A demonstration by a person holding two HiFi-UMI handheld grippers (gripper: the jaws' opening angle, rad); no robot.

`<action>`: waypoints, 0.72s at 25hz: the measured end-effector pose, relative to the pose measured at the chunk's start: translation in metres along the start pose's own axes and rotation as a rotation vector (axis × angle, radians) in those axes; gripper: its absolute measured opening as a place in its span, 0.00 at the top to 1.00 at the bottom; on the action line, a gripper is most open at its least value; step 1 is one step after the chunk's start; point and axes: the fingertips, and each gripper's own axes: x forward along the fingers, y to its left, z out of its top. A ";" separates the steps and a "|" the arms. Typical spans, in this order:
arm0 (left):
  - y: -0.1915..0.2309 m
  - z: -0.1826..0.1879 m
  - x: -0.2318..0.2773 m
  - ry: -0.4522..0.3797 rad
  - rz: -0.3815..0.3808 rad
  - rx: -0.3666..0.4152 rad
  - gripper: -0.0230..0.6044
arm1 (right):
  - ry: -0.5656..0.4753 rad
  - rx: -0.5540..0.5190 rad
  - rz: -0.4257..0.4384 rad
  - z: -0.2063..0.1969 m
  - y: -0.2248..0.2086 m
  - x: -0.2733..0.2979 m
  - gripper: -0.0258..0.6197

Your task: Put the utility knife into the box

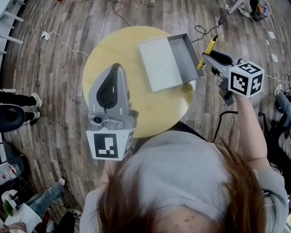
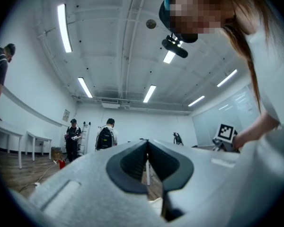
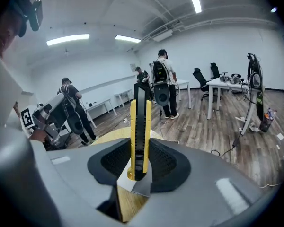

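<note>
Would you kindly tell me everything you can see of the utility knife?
The utility knife is a slim yellow bar with a black strip down its middle, seemingly plastic. No bared blade shows. The right gripper is shut on one end, and the rest juts out beyond the jaws. It hangs in the air right of the open grey box, touching nothing else.

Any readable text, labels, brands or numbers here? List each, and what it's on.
None readable.
Black-and-white square patterns only, no letters: left marker cube, right marker cube.
Too small to read: wall notice.
No print visible: utility knife.
</note>
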 end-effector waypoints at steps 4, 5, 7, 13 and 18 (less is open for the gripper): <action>-0.001 -0.012 0.002 0.028 -0.015 -0.002 0.97 | 0.128 -0.008 0.030 -0.016 -0.003 0.027 0.78; 0.000 -0.014 0.002 0.032 -0.016 -0.004 0.97 | 0.161 -0.016 0.036 -0.020 -0.003 0.033 0.78; 0.001 -0.018 0.003 0.042 -0.017 -0.010 0.97 | 0.221 -0.022 0.052 -0.027 -0.004 0.045 0.78; 0.000 -0.024 0.005 0.066 -0.025 -0.018 0.97 | 0.356 0.041 0.068 -0.041 -0.008 0.071 0.78; 0.002 -0.029 0.004 0.062 -0.021 -0.035 0.97 | 0.465 0.085 0.078 -0.057 -0.013 0.084 0.78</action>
